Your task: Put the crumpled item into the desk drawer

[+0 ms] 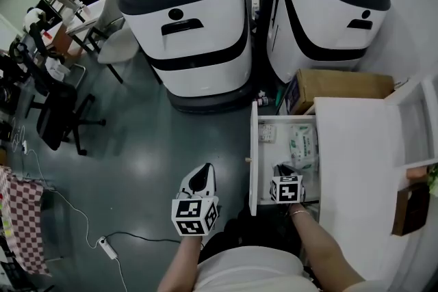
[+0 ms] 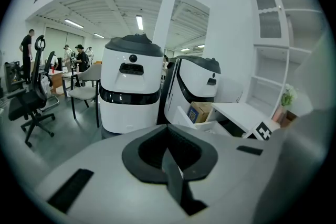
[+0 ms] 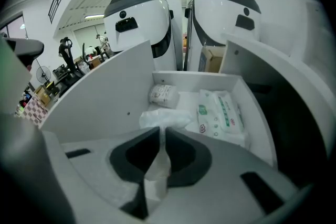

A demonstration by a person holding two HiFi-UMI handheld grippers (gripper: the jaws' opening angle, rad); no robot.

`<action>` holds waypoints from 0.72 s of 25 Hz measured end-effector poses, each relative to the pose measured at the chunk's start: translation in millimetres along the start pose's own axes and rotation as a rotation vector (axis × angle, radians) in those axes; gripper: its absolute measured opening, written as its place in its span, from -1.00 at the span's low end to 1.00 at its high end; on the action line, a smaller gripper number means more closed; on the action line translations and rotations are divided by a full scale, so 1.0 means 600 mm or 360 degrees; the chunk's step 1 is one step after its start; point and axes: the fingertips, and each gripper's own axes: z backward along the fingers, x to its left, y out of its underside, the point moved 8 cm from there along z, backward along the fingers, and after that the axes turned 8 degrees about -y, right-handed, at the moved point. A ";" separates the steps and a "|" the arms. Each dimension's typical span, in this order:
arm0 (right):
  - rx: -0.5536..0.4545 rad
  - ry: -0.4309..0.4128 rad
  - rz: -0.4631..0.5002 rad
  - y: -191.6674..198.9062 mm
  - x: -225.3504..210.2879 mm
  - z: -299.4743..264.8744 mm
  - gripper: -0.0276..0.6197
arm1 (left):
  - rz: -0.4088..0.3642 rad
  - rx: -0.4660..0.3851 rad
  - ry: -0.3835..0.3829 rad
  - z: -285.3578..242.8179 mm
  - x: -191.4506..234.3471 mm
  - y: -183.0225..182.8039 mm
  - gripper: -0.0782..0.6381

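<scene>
Farthest left, well away from the work, stood an office chair on the grey floor, and it had no part in this. My left claw hung out over that floor, clear of the counter, and its own view showed the left claw with its dark pads pressed together and nothing between them. It was idle. Moving right, the drawer stood pulled out from the white counter, and my right claw was held over its open tray. In the right gripper view, the claw was clamped on the crumpled item, a thin white wad. A strip of it was pinched between the pads and its bunched end stuck out past the tips, low over the drawer floor. I could not tell whether that end touched the floor. Beyond it lay a small white packet near the far wall, with a pack of wipes just to its right. I judged the carry all but done and the release the step in hand. The next move called for opening the right claw over the bare patch short of the packet, so the wad dropped free, then lifting straight out in case the light stuff clung to a pad and came back up with me. The drawer was not yet closed.
</scene>
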 end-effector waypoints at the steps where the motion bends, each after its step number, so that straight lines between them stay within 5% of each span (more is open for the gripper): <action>1: 0.0029 -0.0005 0.0006 0.002 0.000 -0.006 -0.81 | -0.0004 0.0002 -0.0010 0.001 0.001 0.000 -0.80; 8: 0.0191 0.0025 -0.0027 0.021 -0.015 -0.048 -0.81 | -0.0003 0.0020 -0.0058 0.005 0.010 0.008 -0.80; 18: 0.0373 0.0041 0.0134 0.036 -0.015 -0.077 -0.81 | 0.0016 0.0055 -0.0091 0.013 0.014 0.017 -0.80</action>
